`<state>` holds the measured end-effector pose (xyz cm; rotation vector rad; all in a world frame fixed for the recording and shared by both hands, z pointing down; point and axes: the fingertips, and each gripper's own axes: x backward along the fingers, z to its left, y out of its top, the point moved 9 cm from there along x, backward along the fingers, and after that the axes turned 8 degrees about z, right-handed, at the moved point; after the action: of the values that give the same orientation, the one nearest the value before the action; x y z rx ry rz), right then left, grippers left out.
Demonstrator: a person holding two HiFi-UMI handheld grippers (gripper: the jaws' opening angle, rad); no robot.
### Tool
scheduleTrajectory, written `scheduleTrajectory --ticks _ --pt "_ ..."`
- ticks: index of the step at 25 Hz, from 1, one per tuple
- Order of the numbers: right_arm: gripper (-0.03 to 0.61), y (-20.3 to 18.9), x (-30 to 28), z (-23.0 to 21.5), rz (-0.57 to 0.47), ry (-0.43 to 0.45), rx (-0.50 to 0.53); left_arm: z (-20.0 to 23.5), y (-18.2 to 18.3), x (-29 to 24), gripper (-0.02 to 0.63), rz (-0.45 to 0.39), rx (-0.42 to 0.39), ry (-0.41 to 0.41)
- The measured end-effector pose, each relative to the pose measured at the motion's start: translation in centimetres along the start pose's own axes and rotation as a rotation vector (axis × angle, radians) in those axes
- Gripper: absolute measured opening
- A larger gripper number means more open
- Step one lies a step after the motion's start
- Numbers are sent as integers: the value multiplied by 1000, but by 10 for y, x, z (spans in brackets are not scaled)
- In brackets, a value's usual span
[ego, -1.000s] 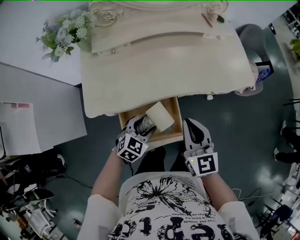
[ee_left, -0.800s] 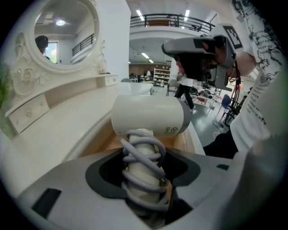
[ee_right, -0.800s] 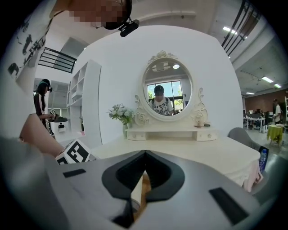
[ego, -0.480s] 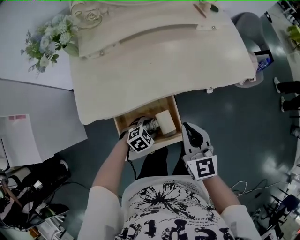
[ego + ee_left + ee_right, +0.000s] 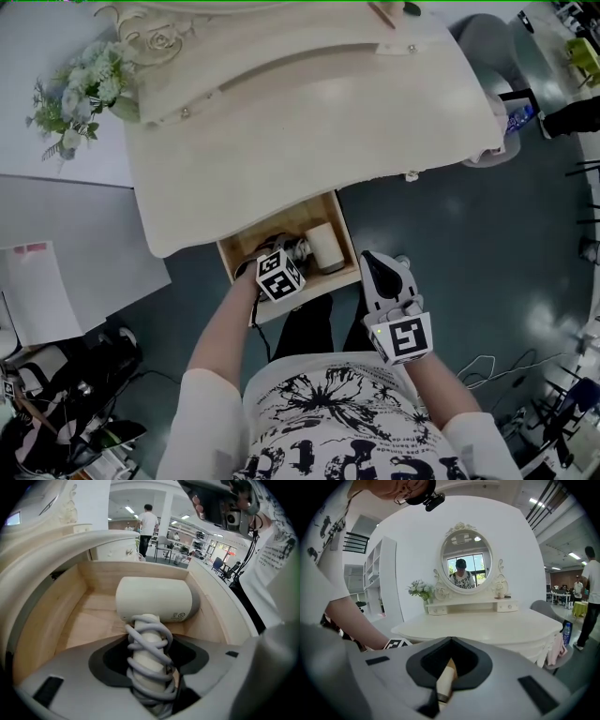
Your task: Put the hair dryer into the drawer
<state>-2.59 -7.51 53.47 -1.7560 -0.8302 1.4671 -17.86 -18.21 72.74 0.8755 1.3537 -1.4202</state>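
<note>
The cream hair dryer lies inside the open wooden drawer under the dressing table. Its handle is wrapped in grey cord. My left gripper points steeply down into the drawer and is shut on that handle. In the left gripper view the dryer's head sits just past the jaws, between the drawer's side walls. My right gripper hovers just right of the drawer's front corner, shut, holding nothing I can see; in its own view the gripper faces the table.
The cream dressing table top spreads above the drawer, with an oval mirror and a flower bunch at its back. A grey chair stands at the right. Papers lie at the left.
My left gripper has sunk and tipped downward, carrying the hair dryer from above the drawer's front down inside it. The right gripper dropped slightly.
</note>
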Motion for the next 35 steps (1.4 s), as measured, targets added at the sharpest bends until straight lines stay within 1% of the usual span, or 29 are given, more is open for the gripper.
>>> scheduleTrajectory --ticks 3,6,8,10,12,15,16,17,19,20,22,25,28,31,35 --pt "9 1 -1 -1 0 3 5 1 -1 -6 255 30 -5 24" --pt "9 2 -3 -1 1 6 -1 3 -1 -7 259 38 18 20" --pt "9 4 -3 -1 -4 10 6 5 0 -4 267 32 38 18" --pt "9 8 -3 0 -10 14 14 6 4 6 285 0 53 23" --pt "9 12 -3 1 -17 18 13 5 12 26 295 -67 59 41" --pt "9 24 -2 -1 -42 26 9 5 29 70 294 -206 91 133" --pt "9 30 -1 -1 -52 27 13 5 33 86 267 -249 114 171" --pt "9 35 -1 -2 -64 25 17 5 36 101 182 -286 142 211" --pt "9 48 0 0 -89 25 28 3 37 126 70 -344 202 291" --pt "9 55 0 2 -102 32 41 2 36 137 40 -366 232 323" --pt "9 70 0 6 -129 55 81 0 33 157 28 -404 282 366" --pt "9 90 6 13 -163 85 121 -10 29 188 21 -464 334 426" --pt "9 110 10 19 -197 104 150 -14 26 224 21 -547 389 499" --pt "9 130 5 26 -238 129 186 -10 20 262 21 -653 420 606" --pt "9 137 10 51 -267 158 198 -23 -1 306 21 -768 480 724"
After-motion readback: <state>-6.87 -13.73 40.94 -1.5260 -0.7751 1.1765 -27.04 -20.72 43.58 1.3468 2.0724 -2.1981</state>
